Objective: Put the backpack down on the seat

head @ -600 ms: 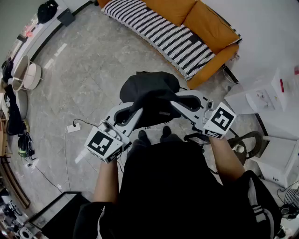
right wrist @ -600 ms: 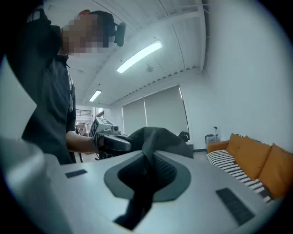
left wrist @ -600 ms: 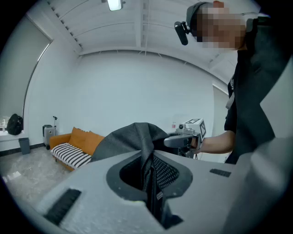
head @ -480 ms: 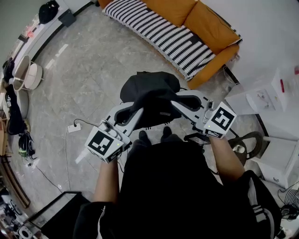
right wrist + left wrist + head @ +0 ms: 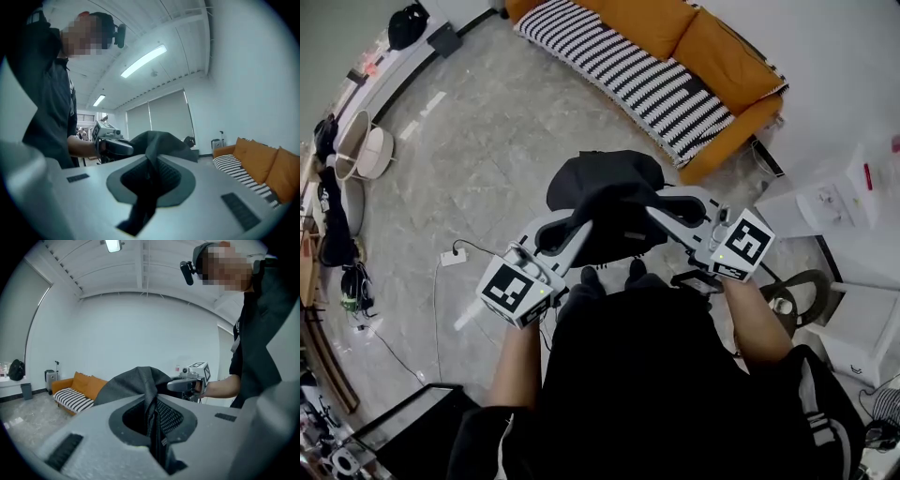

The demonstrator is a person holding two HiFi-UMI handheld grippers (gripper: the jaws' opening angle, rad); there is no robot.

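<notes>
Backpack barely shifted, open floor ahead

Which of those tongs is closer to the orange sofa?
Right. The right tongs grip the backpack on the side facing the orange sofa; the left tongs grip it on the far side.

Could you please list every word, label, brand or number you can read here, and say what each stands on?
No text can be read.
On the left claw and right claw: black-and-white square markers only, no letters.
On the white box: marks too small to read.
On the backpack: no legible label.
</notes>
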